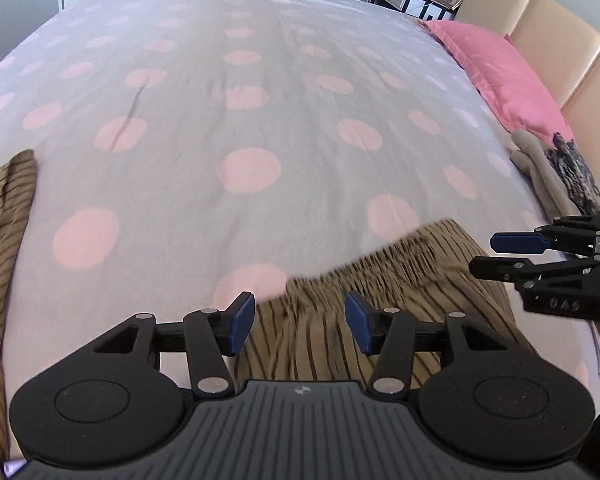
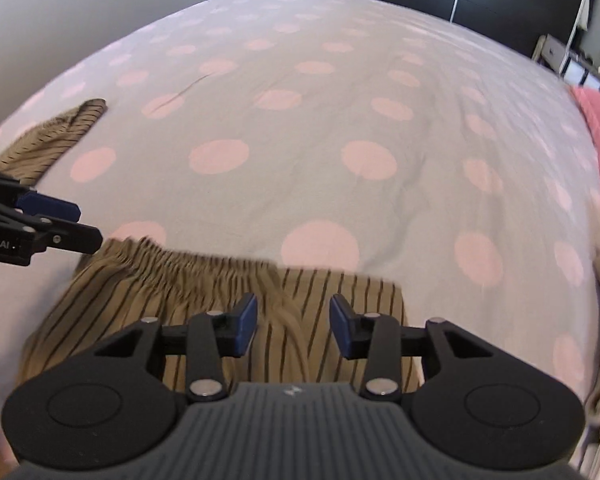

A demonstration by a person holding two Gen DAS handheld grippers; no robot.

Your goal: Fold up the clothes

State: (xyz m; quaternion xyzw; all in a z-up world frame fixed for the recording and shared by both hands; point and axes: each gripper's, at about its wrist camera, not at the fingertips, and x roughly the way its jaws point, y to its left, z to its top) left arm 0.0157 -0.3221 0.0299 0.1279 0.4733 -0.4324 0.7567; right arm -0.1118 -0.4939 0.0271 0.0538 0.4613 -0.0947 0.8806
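Note:
Tan trousers with dark stripes (image 1: 380,280) lie on the bed, their gathered elastic waistband (image 2: 188,268) towards the far side. My left gripper (image 1: 300,326) is open and empty just above the waistband's left part. My right gripper (image 2: 293,326) is open and empty above the fabric's right part. Each gripper shows in the other's view: the right one (image 1: 488,254) and the left one (image 2: 84,224). A trouser leg (image 1: 8,208) trails to the far left; it also shows in the right wrist view (image 2: 48,140).
The bed has a grey cover with pink dots (image 1: 248,128). A pink pillow (image 1: 500,76) lies against the beige headboard (image 1: 548,24) at right. Folded beige and patterned clothes (image 1: 556,168) are piled near the pillow.

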